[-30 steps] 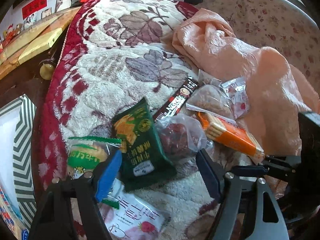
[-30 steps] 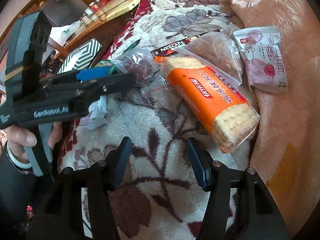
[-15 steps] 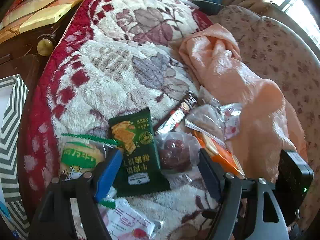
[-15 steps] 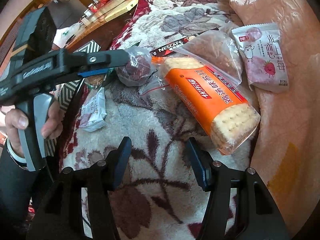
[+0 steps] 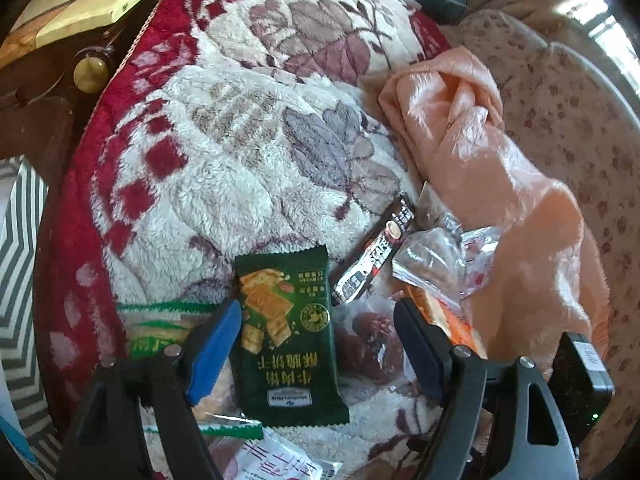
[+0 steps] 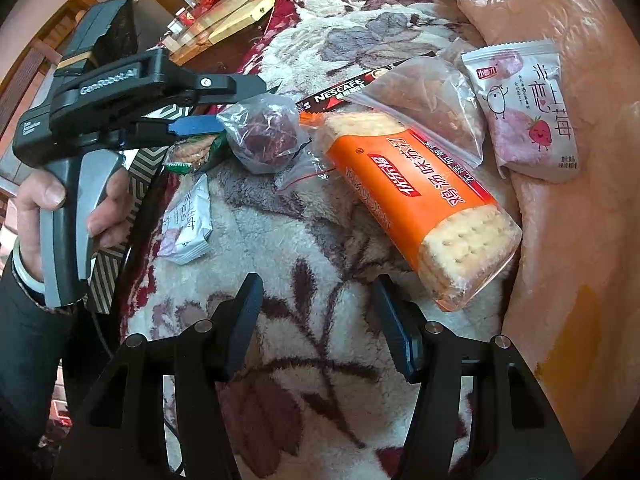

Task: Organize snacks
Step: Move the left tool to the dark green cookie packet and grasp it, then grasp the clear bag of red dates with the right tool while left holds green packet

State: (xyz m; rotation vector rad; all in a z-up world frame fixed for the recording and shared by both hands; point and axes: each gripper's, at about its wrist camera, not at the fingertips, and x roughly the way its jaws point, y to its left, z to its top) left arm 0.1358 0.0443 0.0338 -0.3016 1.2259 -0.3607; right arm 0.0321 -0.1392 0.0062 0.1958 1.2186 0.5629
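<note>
The snacks lie in a loose group on a fluffy cream blanket with purple leaves and a red border [image 5: 224,168], beside a crumpled peach cloth [image 5: 500,184].

The dark green flat packet of crackers [image 5: 286,336] lies with its long axis running away from the left camera. Its printing is upside down in that view, and a small white logo sits at the near end. The left gripper [image 5: 318,344] hovers over it with jaws wide apart, one finger on each side of the packet and not pressing it. Whether the tips touch the blanket cannot be told.

The long orange pack of square crackers [image 6: 416,204] lies diagonally, with its clear end near the right gripper [image 6: 316,320]. It has a red band with white Chinese characters. The thin black stick sachet [image 6: 340,94] reads "NESCAFE". The pale pink pouch [image 6: 528,112] shows a strawberry cartoon and large Chinese letters. A clear bag with a dark red round thing [image 6: 264,136] lies next to the orange pack.

The right gripper is open over bare blanket and holds nothing. A hand [image 6: 60,200] holds the left gripper's handle, marked "GenRobot.AI".
</note>
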